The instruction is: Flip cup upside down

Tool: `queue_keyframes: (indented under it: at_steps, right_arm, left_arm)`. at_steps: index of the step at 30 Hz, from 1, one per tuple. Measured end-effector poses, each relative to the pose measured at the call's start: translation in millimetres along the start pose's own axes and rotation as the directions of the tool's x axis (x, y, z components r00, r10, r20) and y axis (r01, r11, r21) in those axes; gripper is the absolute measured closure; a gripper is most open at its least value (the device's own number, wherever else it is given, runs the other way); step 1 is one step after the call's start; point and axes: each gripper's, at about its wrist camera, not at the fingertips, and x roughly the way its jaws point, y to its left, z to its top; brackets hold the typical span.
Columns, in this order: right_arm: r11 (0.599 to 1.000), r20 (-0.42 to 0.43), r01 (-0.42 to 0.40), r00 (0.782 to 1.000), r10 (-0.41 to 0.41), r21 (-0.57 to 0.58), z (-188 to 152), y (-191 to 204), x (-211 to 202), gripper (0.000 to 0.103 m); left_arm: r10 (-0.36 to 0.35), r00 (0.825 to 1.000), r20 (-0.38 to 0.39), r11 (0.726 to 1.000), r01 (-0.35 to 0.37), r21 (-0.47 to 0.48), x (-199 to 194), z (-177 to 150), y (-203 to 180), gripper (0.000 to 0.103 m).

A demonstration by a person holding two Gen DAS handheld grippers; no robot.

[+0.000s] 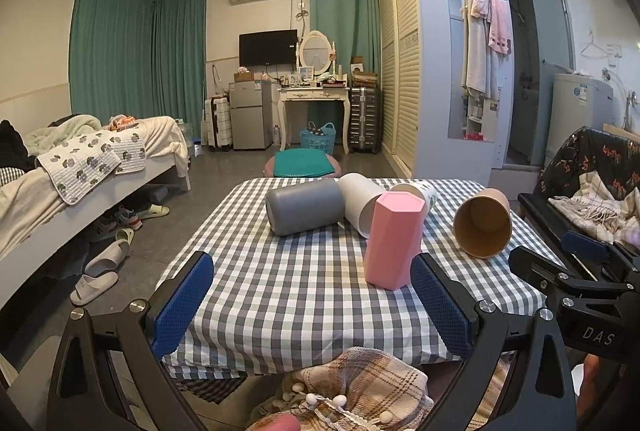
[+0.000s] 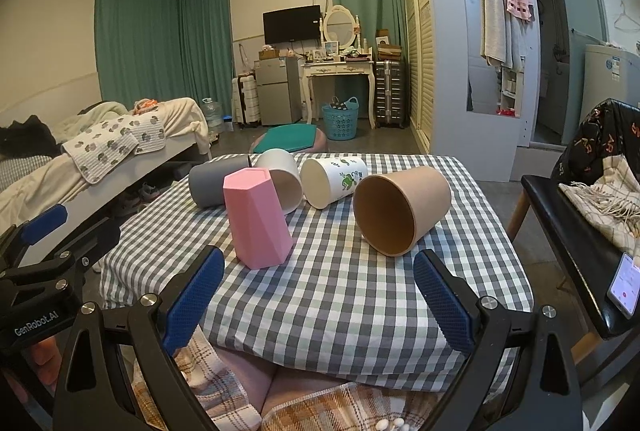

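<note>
Several cups sit on a checked tablecloth (image 1: 304,295). A pink faceted cup (image 1: 394,239) (image 2: 256,217) stands mouth-down. A grey cup (image 1: 305,206) (image 2: 218,179), a white cup (image 1: 360,202) (image 2: 282,179), a printed white cup (image 2: 335,179) (image 1: 416,191) and a brown paper cup (image 1: 483,223) (image 2: 400,209) lie on their sides. My left gripper (image 1: 312,305) is open and empty at the near table edge, just short of the pink cup. My right gripper (image 2: 318,301) is open and empty, in front of the brown cup.
A bed (image 1: 80,167) stands left with slippers (image 1: 96,281) on the floor. A chair with a scarf (image 2: 600,199) and a phone (image 2: 625,285) is right. A plaid blanket (image 1: 360,387) covers the lap below. A stool (image 1: 304,163) sits beyond the table.
</note>
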Motion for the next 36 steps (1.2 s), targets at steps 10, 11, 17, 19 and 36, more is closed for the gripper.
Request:
queue_keyframes:
  at_steps: [10, 11, 17, 19, 36]
  right_arm:
    - [1.000, 0.001, -0.001, 1.000, 0.001, 0.011, -1.7, -1.0, 0.0, 0.004]
    - [1.000, 0.004, 0.000, 1.000, 0.000, 0.021, -2.0, -2.7, -0.5, 0.000]
    - [1.000, 0.011, 0.010, 1.000, -0.011, 0.020, -1.4, -1.8, -2.1, 0.000]
    - [1.000, 0.008, 0.009, 1.000, -0.010, 0.020, -1.5, -1.5, -1.6, 0.000]
    - [1.000, -0.007, 0.012, 1.000, -0.012, 0.007, -5.8, 5.0, 1.6, 0.000]
  left_arm:
    - [0.002, 1.000, -0.001, 1.000, -0.002, 0.000, -0.1, -1.8, -0.1, 0.001]
    - [0.002, 1.000, -0.001, 1.000, -0.002, 0.000, 0.1, -2.2, -0.2, 0.001]
    - [0.002, 1.000, -0.005, 1.000, -0.002, -0.006, 0.7, -4.2, -0.1, 0.001]
    - [0.003, 1.000, -0.005, 1.000, -0.003, -0.004, 0.8, -4.1, 0.1, 0.001]
    - [0.001, 1.000, -0.007, 1.000, -0.001, -0.006, 0.7, -4.8, 2.8, 0.001]
